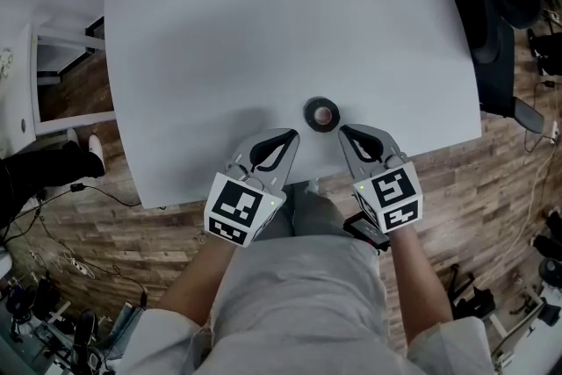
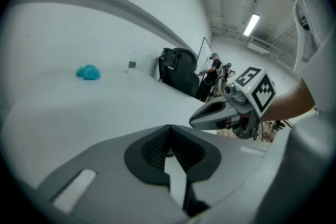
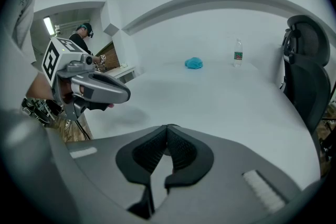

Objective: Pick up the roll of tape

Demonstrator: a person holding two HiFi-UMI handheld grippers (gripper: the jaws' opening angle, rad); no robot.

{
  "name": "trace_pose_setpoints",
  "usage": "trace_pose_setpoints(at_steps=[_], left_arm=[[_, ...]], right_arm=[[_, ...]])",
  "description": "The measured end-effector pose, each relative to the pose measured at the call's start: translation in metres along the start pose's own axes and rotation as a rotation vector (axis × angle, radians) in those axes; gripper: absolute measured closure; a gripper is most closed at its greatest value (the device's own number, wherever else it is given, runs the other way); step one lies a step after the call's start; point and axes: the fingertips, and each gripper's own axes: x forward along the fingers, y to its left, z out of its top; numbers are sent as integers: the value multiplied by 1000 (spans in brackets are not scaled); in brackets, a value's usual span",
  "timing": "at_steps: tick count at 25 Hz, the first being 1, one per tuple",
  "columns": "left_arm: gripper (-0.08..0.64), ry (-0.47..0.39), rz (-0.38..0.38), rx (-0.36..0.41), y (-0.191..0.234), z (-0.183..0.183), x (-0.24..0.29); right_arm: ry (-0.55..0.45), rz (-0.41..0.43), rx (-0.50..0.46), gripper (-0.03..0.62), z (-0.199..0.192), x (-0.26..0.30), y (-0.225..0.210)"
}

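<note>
- Tape (image 1: 321, 114): a dark roll lying flat on the white tabletop (image 1: 263, 31), close to the edge nearest you. Nothing touches it.
- Position: the tape sits between your two gripper tips and slightly ahead of them, near both but apart from each.
- Left gripper (image 1: 290, 135): the jaws are pressed together with nothing between them, and its own view shows the ribbed pads meeting. It tilts downward over the near edge of the tabletop, and its tip is just left of the tape.
- Right gripper (image 1: 344, 132): the jaws are likewise pressed together and empty. It tilts downward, and its tip is just right of the tape.
- The two grippers converge, each angled inward toward the roll.
- Blue lump (image 3: 193, 63): it rests at the far side of the tabletop, well apart from the tape.
- Bottle (image 3: 238, 53): it stands upright near the far edge, right of the lump in the right gripper view.
- Chair (image 3: 307, 76): a black chair standing at the right side of the tabletop.
- Floor (image 1: 492, 189): wood-pattern boards, with cables lying at the left.
</note>
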Motion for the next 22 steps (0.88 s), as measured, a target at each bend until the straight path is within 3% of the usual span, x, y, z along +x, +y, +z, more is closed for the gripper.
trace_pose_setpoints(at_steps=[12, 22], left_arm=[[540, 6, 13, -18, 7, -9, 5], [540, 19, 15, -31, 12, -18, 11]], right_arm=[[38, 6, -31, 520, -10, 26, -2], [73, 8, -60, 394, -17, 44, -2]])
